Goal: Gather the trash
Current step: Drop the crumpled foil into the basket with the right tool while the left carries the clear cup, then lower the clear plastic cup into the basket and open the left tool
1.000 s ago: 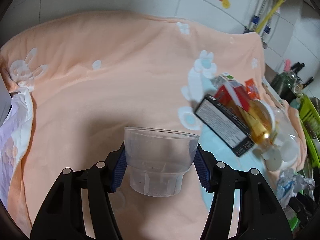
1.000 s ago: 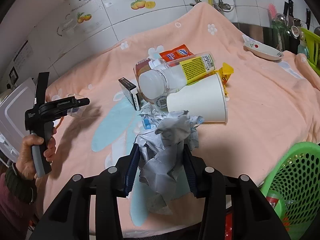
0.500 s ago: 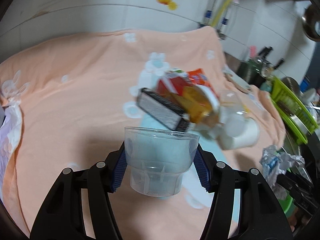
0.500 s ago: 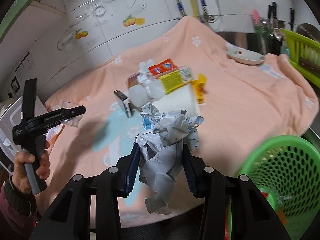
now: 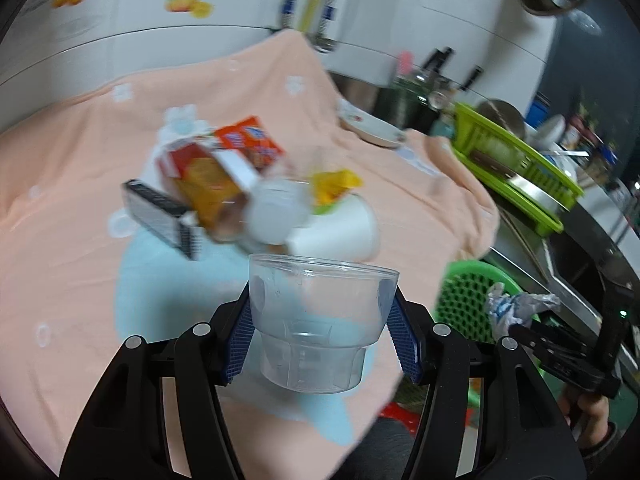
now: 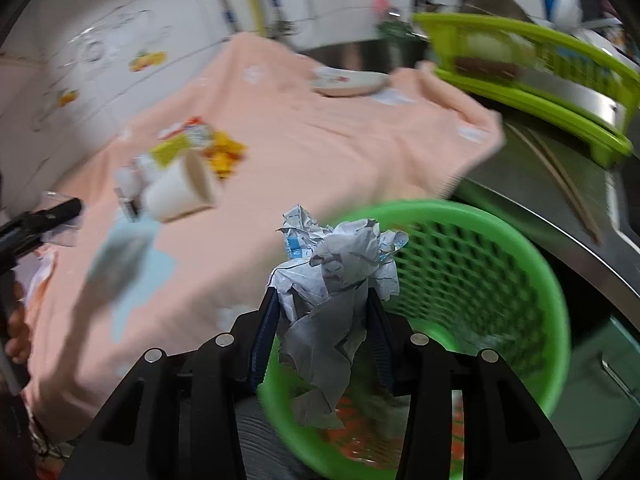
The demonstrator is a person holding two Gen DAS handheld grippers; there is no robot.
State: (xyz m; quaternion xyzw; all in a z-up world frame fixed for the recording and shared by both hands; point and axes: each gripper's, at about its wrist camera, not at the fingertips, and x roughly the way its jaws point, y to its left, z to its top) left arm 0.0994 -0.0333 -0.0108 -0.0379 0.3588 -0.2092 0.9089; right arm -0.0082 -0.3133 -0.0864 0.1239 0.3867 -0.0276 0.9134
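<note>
Kitchen corner here, white tiled wall with fruit stickers, and our table [image 5: 60, 240] is covered with a peach blanket that has a pale blue patch in the middle.

Our right tool [image 6: 322, 312] is clamped on a crumpled paper wad [image 6: 332, 280], and the green basket [image 6: 536, 264] sits right under and ahead of it, down past the table edge. There looks to be some orange-red stuff already in the bottom of it, too blurry to say what. So this piece is basically one release away from being binned, we'd say.

Our left tool [image 5: 322, 328] has its blue pads squeezed on a clear plastic cup [image 5: 316, 320], held upright above the blue patch. The basket is off to its right and lower, so that one has further to travel.

What's left: just beyond the left tool there's a pile on the blanket, with a white paper cup [image 5: 340, 228] lying on its side, a plastic bottle [image 5: 240, 204] with a yellow label, a dark little box [image 5: 160, 216], an orange packet [image 5: 248, 144] and a yellow wrapper [image 5: 332, 184]. All of it touching or overlapping. A small dish [image 5: 372, 128] sits further back near the far edge; we can't tell if it counts as trash.

So we'd call it early to midway: two pieces in hand, five-ish waiting.
</note>
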